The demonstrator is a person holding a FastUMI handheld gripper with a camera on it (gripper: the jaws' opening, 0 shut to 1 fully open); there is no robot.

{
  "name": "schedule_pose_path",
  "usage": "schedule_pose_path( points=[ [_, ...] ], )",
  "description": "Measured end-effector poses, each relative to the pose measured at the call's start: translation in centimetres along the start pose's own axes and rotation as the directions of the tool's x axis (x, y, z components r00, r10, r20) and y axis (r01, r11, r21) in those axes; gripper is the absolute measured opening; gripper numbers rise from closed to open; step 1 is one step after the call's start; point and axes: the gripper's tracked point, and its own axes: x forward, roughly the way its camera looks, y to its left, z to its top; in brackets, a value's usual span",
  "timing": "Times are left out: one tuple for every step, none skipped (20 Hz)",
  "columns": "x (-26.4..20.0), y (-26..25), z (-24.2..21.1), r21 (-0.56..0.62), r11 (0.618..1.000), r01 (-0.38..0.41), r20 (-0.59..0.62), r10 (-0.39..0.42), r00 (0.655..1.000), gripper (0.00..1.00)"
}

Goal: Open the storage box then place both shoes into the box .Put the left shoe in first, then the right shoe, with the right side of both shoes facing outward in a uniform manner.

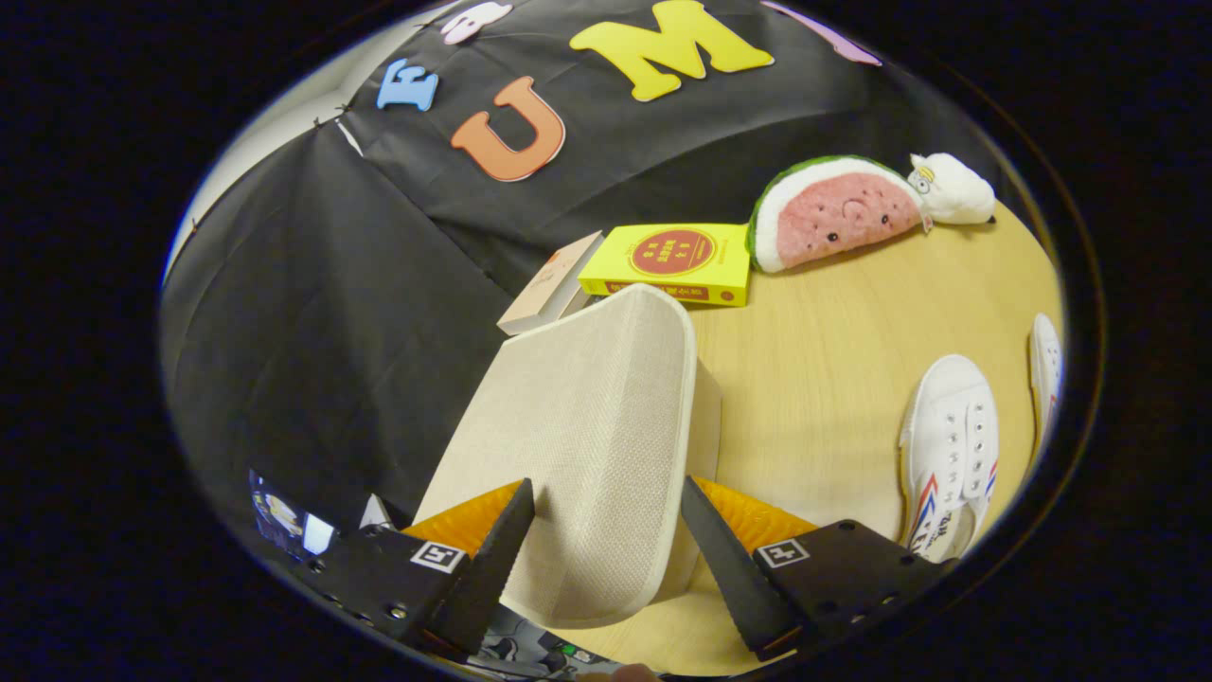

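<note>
Two fingers of the gripper (606,540) stand spread wide, one on each side of the beige fabric lid (578,445) of the storage box. The lid runs up between them and beyond their tips; whether either finger actually presses on it cannot be told, and a gap seems to show beside each finger.

Lid: woven cloth surface, rounded corners, tilted and lifted off the box body. Box body (705,417): a pale side wall shows just behind the lid's right edge, resting on the wooden tabletop (824,379). The inside of the box is hidden by the lid.

Right of the right finger, on the tabletop: one white canvas shoe (947,455) with eyelets and a red-and-blue stripe on its side, sole down, its near end close to the gripper body. A second white shoe (1046,369) lies further right, near the first and apart from it, partly cut off. Both shoes are outside the box.

Beyond the lid's far edge: a yellow book (672,260) with a red circle on its cover, lying flat. Just beside it on the left, a pale book (549,284) leans at an angle, touching or nearly touching the yellow one.

Further right along the back of the tabletop: a watermelon-slice plush (833,213), and a small white plush toy (952,189) touching its right end.

Black cloth wall (312,313) behind and to the left.
</note>
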Motion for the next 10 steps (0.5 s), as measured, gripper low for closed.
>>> schedule_pose_path(
  points=[
    [0.2, 0.1, 0.0, 0.023, 1.000, -0.014, -0.008, 0.014, 1.000, 0.96],
    [0.5, 0.2, 0.1, 0.041, 0.999, -0.026, -0.014, 0.026, 1.000, 0.96],
    [0.6, 0.3, 0.0, 0.058, 0.998, -0.037, -0.023, 0.038, 0.999, 0.96],
    [0.9, 0.4, 0.1, 0.078, 0.996, -0.048, -0.031, 0.050, 0.998, 0.96],
    [1.0, 0.5, -0.1, 0.097, 0.994, -0.058, -0.041, 0.062, 0.997, 0.96],
    [1.3, 0.6, 0.0, 0.115, 0.991, -0.066, -0.049, 0.072, 0.996, 0.96],
    [1.3, 0.7, 0.0, 0.132, 0.988, -0.076, -0.055, 0.084, 0.995, 0.96],
    [1.4, 0.8, 0.1, 0.145, 0.986, -0.081, -0.055, 0.090, 0.994, 0.96],
    [1.4, 0.8, 0.0, 0.154, 0.984, -0.088, -0.063, 0.099, 0.993, 0.95],
    [1.3, 0.9, 0.0, 0.165, 0.982, -0.091, -0.072, 0.104, 0.992, 0.95]
  ],
)
